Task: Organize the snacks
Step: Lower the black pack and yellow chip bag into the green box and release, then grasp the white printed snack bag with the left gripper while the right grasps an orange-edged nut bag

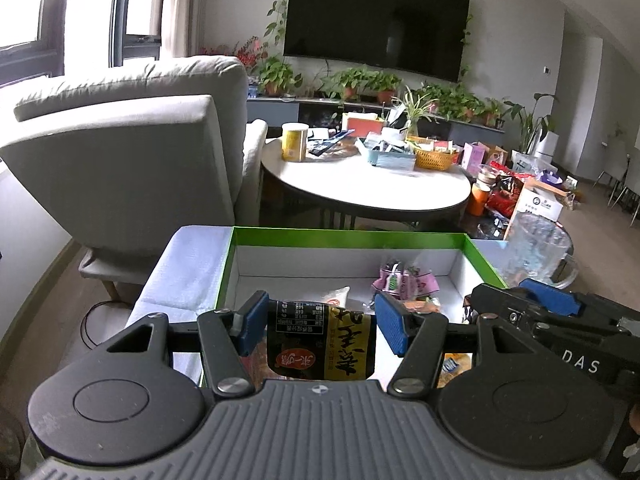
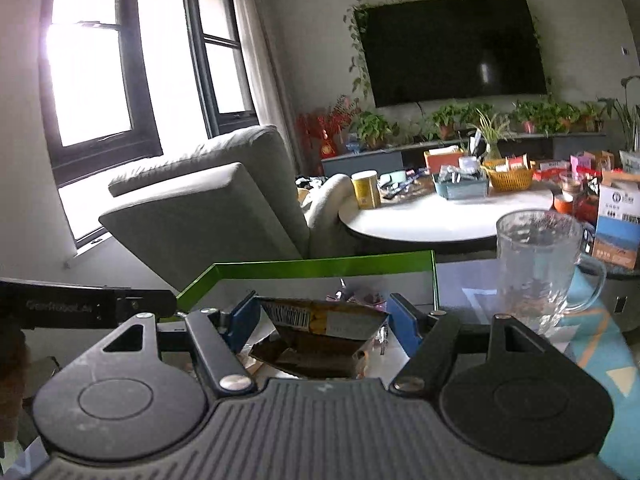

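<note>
A green-rimmed white box (image 1: 236, 256) stands in front of me with several snack packets in it, among them a pink packet (image 1: 404, 280) at its far right. My left gripper (image 1: 320, 320) is open over the box's near part; a black and yellow snack packet (image 1: 324, 344) lies between its blue pads (image 1: 394, 330) without being squeezed. My right gripper (image 2: 320, 320) is also open, over the box's (image 2: 320, 270) near right corner, with a crumpled brown and yellow packet (image 2: 320, 340) between its fingers. The right gripper also shows at the right in the left wrist view (image 1: 532, 312).
A clear glass mug (image 2: 540, 268) stands just right of the box on a patterned cloth. A white towel (image 1: 184, 268) lies left of the box. A grey armchair (image 1: 128, 152) and a cluttered round table (image 1: 368, 184) stand behind.
</note>
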`<move>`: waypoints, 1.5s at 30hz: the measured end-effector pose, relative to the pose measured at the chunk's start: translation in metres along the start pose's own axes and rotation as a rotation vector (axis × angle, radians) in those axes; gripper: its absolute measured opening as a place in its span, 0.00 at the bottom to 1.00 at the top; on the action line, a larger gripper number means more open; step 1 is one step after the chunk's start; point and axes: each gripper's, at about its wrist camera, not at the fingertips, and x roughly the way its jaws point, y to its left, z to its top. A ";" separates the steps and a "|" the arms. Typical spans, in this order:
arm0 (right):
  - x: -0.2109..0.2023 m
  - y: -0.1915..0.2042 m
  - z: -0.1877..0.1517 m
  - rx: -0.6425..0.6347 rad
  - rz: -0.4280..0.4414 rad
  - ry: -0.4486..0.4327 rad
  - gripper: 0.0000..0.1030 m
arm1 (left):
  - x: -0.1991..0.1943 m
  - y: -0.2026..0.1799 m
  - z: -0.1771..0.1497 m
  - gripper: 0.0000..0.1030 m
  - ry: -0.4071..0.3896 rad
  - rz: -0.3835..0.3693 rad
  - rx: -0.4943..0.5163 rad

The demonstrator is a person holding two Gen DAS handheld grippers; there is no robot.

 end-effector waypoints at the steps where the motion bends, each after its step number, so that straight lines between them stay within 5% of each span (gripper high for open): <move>1: 0.004 -0.001 -0.001 0.005 -0.001 0.003 0.60 | 0.004 0.000 0.000 0.54 0.002 0.003 0.000; 12: 0.012 -0.005 -0.022 -0.011 -0.013 0.076 0.60 | 0.028 0.000 -0.033 0.54 0.167 0.015 0.045; 22: -0.017 0.002 -0.029 -0.016 -0.013 0.102 0.60 | -0.027 0.014 -0.045 0.55 0.089 0.058 0.031; 32: -0.051 0.020 -0.042 -0.074 0.004 0.107 0.60 | -0.044 0.022 -0.085 0.55 0.190 0.081 -0.006; 38: -0.059 0.022 -0.055 -0.064 0.015 0.152 0.60 | -0.059 0.021 -0.095 0.55 0.196 0.052 -0.038; 45: -0.064 0.021 -0.066 -0.034 0.015 0.179 0.60 | -0.066 -0.008 -0.105 0.55 0.227 -0.080 0.006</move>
